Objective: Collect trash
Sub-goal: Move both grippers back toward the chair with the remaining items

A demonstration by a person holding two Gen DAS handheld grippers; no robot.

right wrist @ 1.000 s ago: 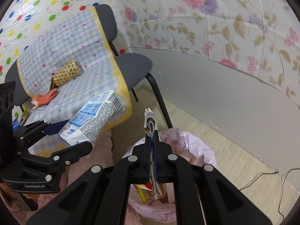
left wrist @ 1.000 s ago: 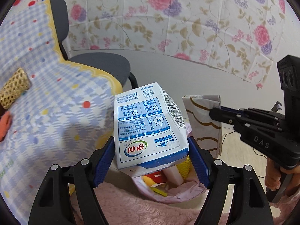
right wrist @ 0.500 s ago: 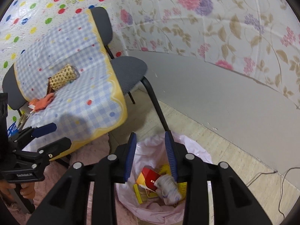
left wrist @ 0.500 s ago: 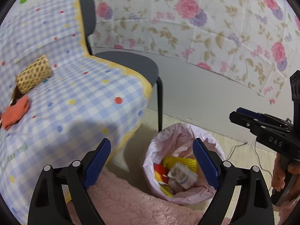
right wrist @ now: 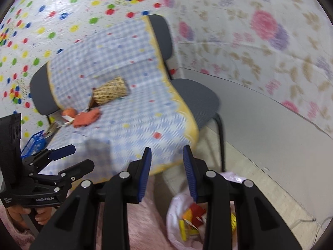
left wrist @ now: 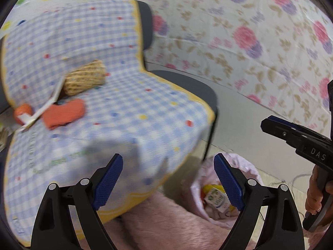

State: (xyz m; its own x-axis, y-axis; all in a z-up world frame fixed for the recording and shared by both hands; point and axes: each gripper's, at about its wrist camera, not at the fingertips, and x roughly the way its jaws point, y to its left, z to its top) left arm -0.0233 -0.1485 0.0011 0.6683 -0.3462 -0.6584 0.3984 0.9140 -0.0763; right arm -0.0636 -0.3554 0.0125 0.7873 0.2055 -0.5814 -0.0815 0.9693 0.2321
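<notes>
Trash [left wrist: 216,200], a milk carton among yellow and red wrappers, lies in the pink-lined bin [right wrist: 177,206] on the floor just beside the chair [right wrist: 195,102]. On the chair's checked cloth [left wrist: 124,108] rest a woven yellow roll [left wrist: 85,80] and an orange rag [left wrist: 64,114]. Left gripper [left wrist: 168,181] jaws stand wide and empty; right gripper [right wrist: 167,173] jaws are parted narrowly, holding nothing.

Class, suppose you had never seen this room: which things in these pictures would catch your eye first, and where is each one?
First, the blue checked cloth draped over the dark chairs, with a woven yellow roll and an orange rag lying on it. Next, the pink-lined trash bag on the floor at the cloth's lower right, holding colourful wrappers. Behind everything runs flowered wallpaper.
</notes>
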